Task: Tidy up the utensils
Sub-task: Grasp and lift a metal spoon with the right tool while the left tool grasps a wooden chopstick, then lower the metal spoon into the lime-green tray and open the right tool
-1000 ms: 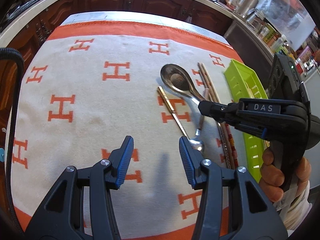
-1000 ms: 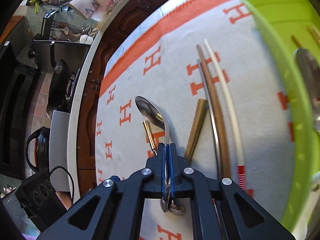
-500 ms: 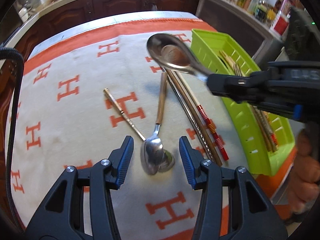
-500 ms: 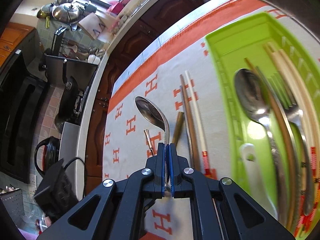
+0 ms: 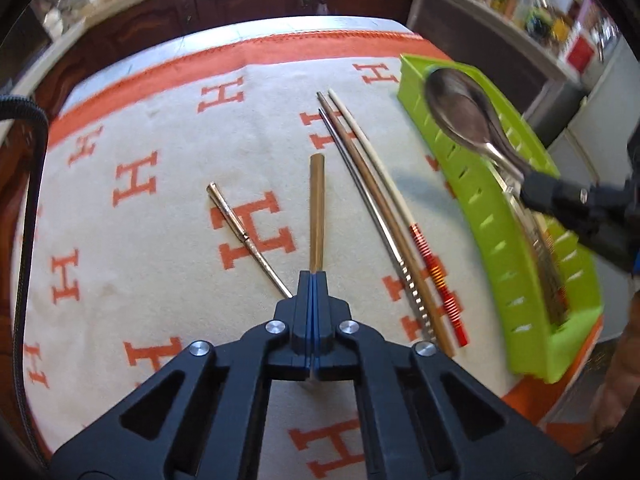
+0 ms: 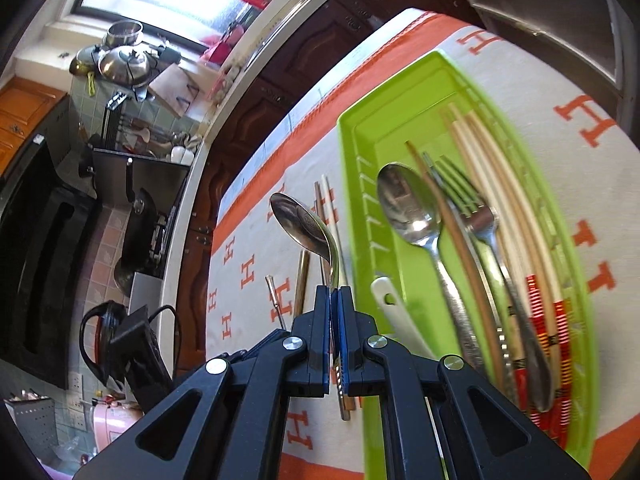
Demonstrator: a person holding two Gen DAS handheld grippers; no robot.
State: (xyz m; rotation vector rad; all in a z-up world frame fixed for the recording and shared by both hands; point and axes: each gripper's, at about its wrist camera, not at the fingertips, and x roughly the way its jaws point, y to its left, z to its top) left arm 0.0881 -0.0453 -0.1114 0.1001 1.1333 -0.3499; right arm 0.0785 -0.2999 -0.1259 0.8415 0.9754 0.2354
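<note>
Left claw (image 5: 313, 280), bottom centre of the left wrist view: jaws have just been closing and now meet on the near end of the gold-handled spoon (image 5: 317, 208). Its bowl is hidden under the claw; only the flat gold handle shows, running straight up the frame on the cloth (image 5: 160, 240) that covers the counter. Judgement: the spoon is light, stiff and slick metal, and a grip this near the bowl end leaves the long handle to swing, so it may pivot between the pads when lifted.

Just left of it lies a thin metal rod (image 5: 240, 228), slanting up and left; its near end disappears under the claw. Which kind of utensil it is cannot be told.

Right of centre, three chopsticks (image 5: 372, 200) lie side by side on the cloth, one steel, one wooden, one pale with red bands. Judgement: thin and prone to roll; best pinched mid-length.

Right claw (image 6: 334, 312): closed on the neck of a large steel spoon (image 6: 300, 220), bowl forward, held in the air. The left wrist view places it over the far end of the tray.

Green tray (image 6: 360, 128), right half of the right wrist view: already holds a spoon, a fork and several chopsticks.
</note>
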